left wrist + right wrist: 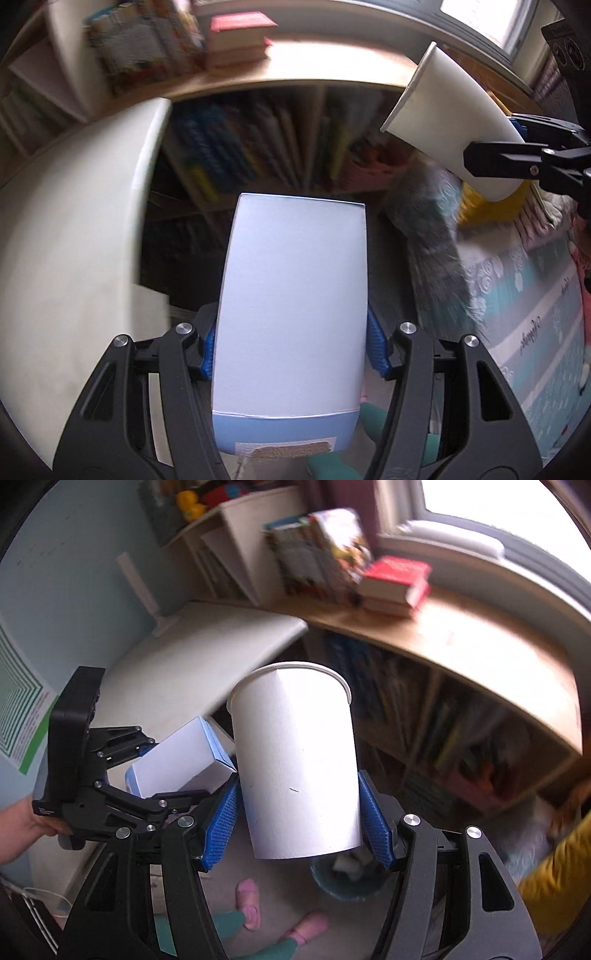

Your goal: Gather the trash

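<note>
A pale blue and white carton (pixel 291 277) stands on end between the blue pads of my left gripper (pixel 291 349), which is shut on its sides. My right gripper (pixel 301 823) is shut on a white paper cup (pixel 295 746), rim pointing away. In the left wrist view the cup (pixel 443 110) and the right gripper (pixel 491 140) hang at the upper right. The right wrist view shows the left gripper (pixel 173 770) with the carton (pixel 177 757) close to the cup's left. A teal bin (pixel 321 882) with scraps inside sits on the floor below the cup, partly hidden by it.
A white table (pixel 74 240) curves along the left. Behind stands a low wooden bookshelf (pixel 461 642) with a stack of red books (pixel 395 583) on top. A person's feet in pink socks (pixel 249 904) are on the floor by the bin. A patterned bed (pixel 524 314) lies to the right.
</note>
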`<move>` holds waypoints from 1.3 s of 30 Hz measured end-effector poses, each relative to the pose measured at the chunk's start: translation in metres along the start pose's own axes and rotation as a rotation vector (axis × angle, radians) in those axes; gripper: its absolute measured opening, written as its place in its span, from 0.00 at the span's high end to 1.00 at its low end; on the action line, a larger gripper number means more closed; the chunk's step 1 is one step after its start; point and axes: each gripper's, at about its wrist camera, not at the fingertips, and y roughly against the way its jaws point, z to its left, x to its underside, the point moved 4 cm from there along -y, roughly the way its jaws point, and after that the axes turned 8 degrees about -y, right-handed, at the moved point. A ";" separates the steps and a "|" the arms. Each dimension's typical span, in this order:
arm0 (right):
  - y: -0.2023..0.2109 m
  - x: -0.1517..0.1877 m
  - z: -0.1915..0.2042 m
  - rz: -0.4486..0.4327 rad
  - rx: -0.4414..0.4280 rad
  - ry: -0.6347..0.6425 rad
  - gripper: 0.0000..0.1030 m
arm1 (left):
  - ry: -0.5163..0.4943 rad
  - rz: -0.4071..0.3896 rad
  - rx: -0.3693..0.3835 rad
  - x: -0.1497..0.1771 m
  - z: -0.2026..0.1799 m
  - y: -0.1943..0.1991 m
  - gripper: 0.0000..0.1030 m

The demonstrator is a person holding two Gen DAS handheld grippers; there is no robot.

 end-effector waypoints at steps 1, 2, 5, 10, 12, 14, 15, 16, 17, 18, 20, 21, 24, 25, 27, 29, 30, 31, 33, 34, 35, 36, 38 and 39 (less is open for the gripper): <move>-0.001 0.009 -0.009 0.008 0.004 -0.014 0.39 | -0.005 0.010 0.021 -0.004 -0.006 -0.012 0.44; -0.003 0.018 -0.019 0.020 0.005 -0.037 0.39 | -0.011 0.027 0.032 -0.008 -0.005 -0.028 0.44; -0.011 0.041 -0.046 0.055 -0.001 -0.098 0.39 | -0.022 0.086 0.065 -0.011 -0.025 -0.065 0.44; -0.028 0.066 -0.075 0.107 -0.021 -0.159 0.39 | -0.032 0.165 0.103 -0.013 -0.052 -0.104 0.44; -0.036 0.075 -0.084 0.124 -0.025 -0.181 0.39 | -0.041 0.189 0.109 -0.014 -0.061 -0.117 0.44; -0.042 0.082 -0.090 0.138 -0.029 -0.195 0.39 | -0.052 0.206 0.116 -0.016 -0.065 -0.125 0.44; -0.046 0.084 -0.092 0.148 -0.032 -0.199 0.39 | -0.056 0.215 0.119 -0.016 -0.067 -0.131 0.44; -0.048 0.085 -0.093 0.154 -0.033 -0.202 0.39 | -0.058 0.221 0.121 -0.017 -0.067 -0.135 0.44; -0.052 0.087 -0.095 0.160 -0.033 -0.204 0.39 | -0.057 0.225 0.125 -0.017 -0.067 -0.136 0.44; -0.056 0.088 -0.098 0.166 -0.033 -0.208 0.39 | -0.056 0.234 0.126 -0.018 -0.067 -0.143 0.44; -0.063 0.089 -0.102 0.178 -0.038 -0.224 0.39 | -0.057 0.248 0.123 -0.019 -0.066 -0.151 0.44; -0.067 0.090 -0.105 0.183 -0.039 -0.230 0.39 | -0.058 0.258 0.122 -0.019 -0.065 -0.157 0.44; -0.079 0.091 -0.112 0.204 -0.041 -0.246 0.37 | -0.054 0.284 0.116 -0.019 -0.059 -0.169 0.44; -0.083 0.092 -0.114 0.210 -0.038 -0.252 0.37 | -0.041 0.291 0.124 -0.020 -0.058 -0.172 0.42; -0.091 0.093 -0.119 0.235 -0.033 -0.280 0.30 | -0.010 0.339 0.091 -0.020 -0.053 -0.178 0.31; -0.093 0.094 -0.123 0.239 -0.018 -0.298 0.25 | -0.034 0.351 0.073 -0.020 -0.049 -0.183 0.24; -0.094 0.093 -0.125 0.238 -0.019 -0.302 0.24 | -0.044 0.359 0.059 -0.019 -0.047 -0.185 0.23; -0.094 0.093 -0.125 0.239 -0.020 -0.304 0.24 | -0.049 0.364 0.055 -0.019 -0.046 -0.186 0.23; -0.092 0.090 -0.127 0.234 -0.014 -0.301 0.24 | -0.048 0.369 0.044 -0.016 -0.042 -0.186 0.23; -0.090 0.089 -0.127 0.231 -0.014 -0.299 0.24 | -0.050 0.367 0.039 -0.016 -0.040 -0.184 0.23; -0.089 0.088 -0.128 0.229 -0.012 -0.299 0.24 | -0.051 0.364 0.031 -0.015 -0.039 -0.182 0.23; -0.088 0.088 -0.128 0.227 -0.011 -0.297 0.24 | -0.052 0.358 0.029 -0.015 -0.037 -0.179 0.23; -0.085 0.085 -0.128 0.216 -0.009 -0.296 0.24 | -0.045 0.351 0.027 -0.014 -0.034 -0.174 0.23; -0.083 0.084 -0.128 0.212 -0.010 -0.296 0.24 | -0.040 0.347 0.026 -0.014 -0.032 -0.171 0.23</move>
